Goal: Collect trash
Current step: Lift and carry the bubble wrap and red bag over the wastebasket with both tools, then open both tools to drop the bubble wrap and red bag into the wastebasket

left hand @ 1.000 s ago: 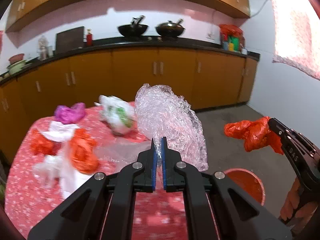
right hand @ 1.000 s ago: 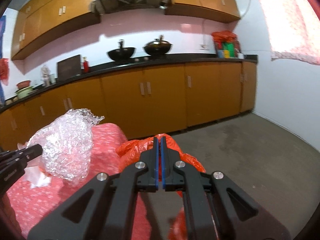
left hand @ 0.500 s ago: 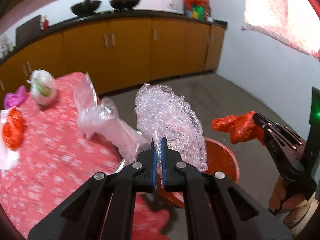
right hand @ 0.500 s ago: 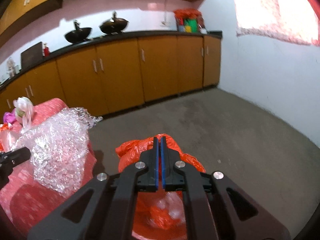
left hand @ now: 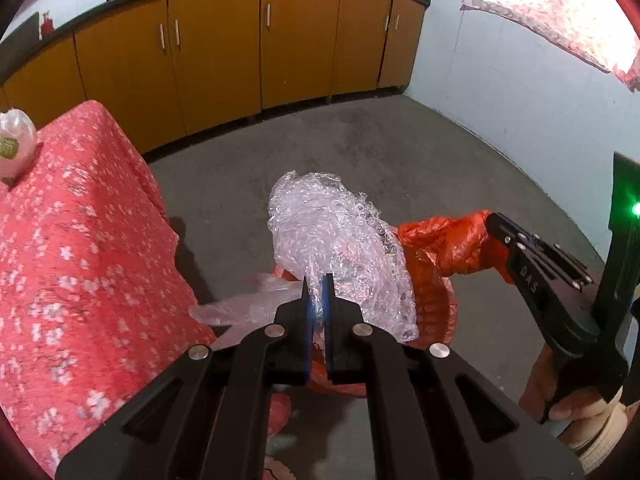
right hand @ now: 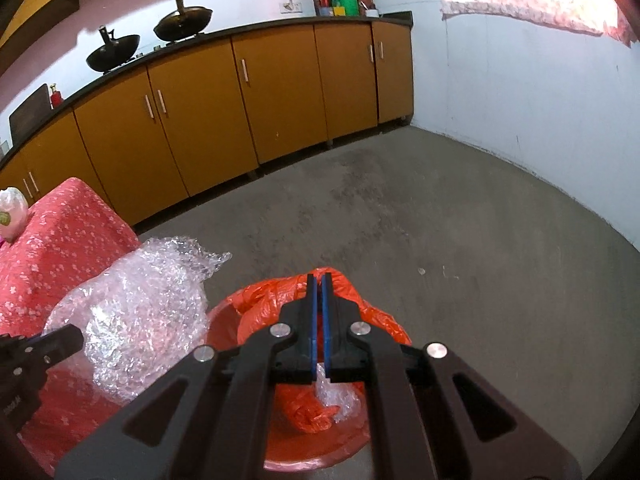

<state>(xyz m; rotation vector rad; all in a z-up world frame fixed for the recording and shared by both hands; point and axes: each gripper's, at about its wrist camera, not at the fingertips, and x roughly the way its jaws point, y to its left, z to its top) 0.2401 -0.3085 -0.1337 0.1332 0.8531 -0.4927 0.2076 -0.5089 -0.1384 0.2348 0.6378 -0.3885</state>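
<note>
Low in frame, the left gripper [left hand: 316, 280] is clamping bubble wrap [left hand: 340, 248] and the right gripper [right hand: 319, 280] an orange bag [right hand: 360, 316] — both hanging over the red bin [right hand: 224, 320], ready for dropping.

Crinkly plastics, cloth and rough floor
Glossy clear bubble wrap [left hand: 340, 248]; shiny orange plastic bag [left hand: 448, 244]; matt floral tablecloth [left hand: 72, 248]; rough concrete floor [right hand: 400, 216].

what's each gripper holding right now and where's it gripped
Left gripper: bubble wrap, pinched at its near lower edge. Right gripper: orange plastic bag, pinched at its bunched top.
</note>
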